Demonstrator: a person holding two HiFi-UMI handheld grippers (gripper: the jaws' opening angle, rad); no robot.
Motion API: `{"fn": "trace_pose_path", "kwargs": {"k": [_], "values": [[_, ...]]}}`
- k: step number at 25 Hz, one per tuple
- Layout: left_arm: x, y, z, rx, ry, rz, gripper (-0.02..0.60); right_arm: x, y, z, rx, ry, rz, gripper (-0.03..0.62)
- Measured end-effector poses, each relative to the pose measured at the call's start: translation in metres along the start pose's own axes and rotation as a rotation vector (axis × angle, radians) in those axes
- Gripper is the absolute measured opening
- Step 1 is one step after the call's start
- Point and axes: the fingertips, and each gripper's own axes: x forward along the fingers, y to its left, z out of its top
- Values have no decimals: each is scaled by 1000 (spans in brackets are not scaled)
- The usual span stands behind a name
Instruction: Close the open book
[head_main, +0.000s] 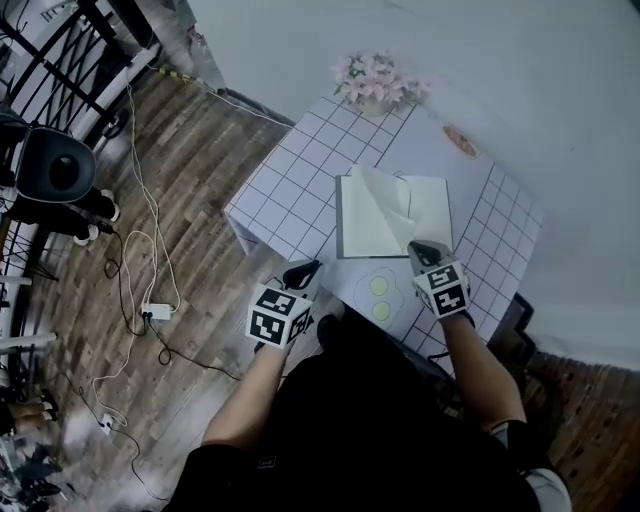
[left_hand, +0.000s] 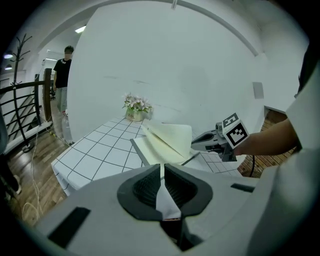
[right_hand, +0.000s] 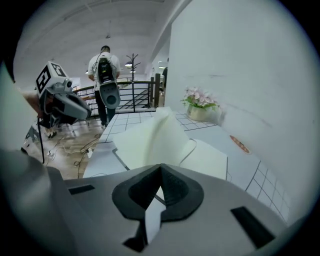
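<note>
Cream-paged book (head_main: 362, 228) — open, flat, one leaf (head_main: 388, 203) lifted

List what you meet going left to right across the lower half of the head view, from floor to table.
A white power strip on the floor → left gripper → pale green circles printed on the table cover → right gripper, shut on a page of the open book.

Plain white wall (head_main: 520, 80) right behind a table (head_main: 290, 195) under a white cloth with a dark grid. Brown wood-plank floor (head_main: 200, 170) to the left, with white cables (head_main: 135, 240) trailing to a power strip (head_main: 155, 313). Further off, black metal railing (head_main: 60, 50) and a branching coat stand (right_hand: 133, 62).
</note>
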Motion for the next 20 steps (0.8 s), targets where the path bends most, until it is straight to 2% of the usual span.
{"fn": "trace_pose_path", "kwargs": {"k": [3, 6, 9, 12, 16, 20], "values": [[5, -6, 0, 12, 10, -14, 32, -10, -19, -9, 67, -3, -37, 3], [9, -13, 1, 21, 15, -29, 32, -13, -18, -21, 33, 30, -29, 3], [13, -17, 1, 28, 21, -35, 32, -5, 1, -23, -80, 57, 16, 17], [16, -17, -1, 28, 31, -33, 32, 12, 23, -14, -234, 73, 79, 166], [16, -15, -9, 18, 48, -23, 32, 38, 43, -9, -408, 119, 166, 223], [16, -8, -18, 1, 64, -7, 32, 60, 48, -20, -512, 202, 240, 244]]}}
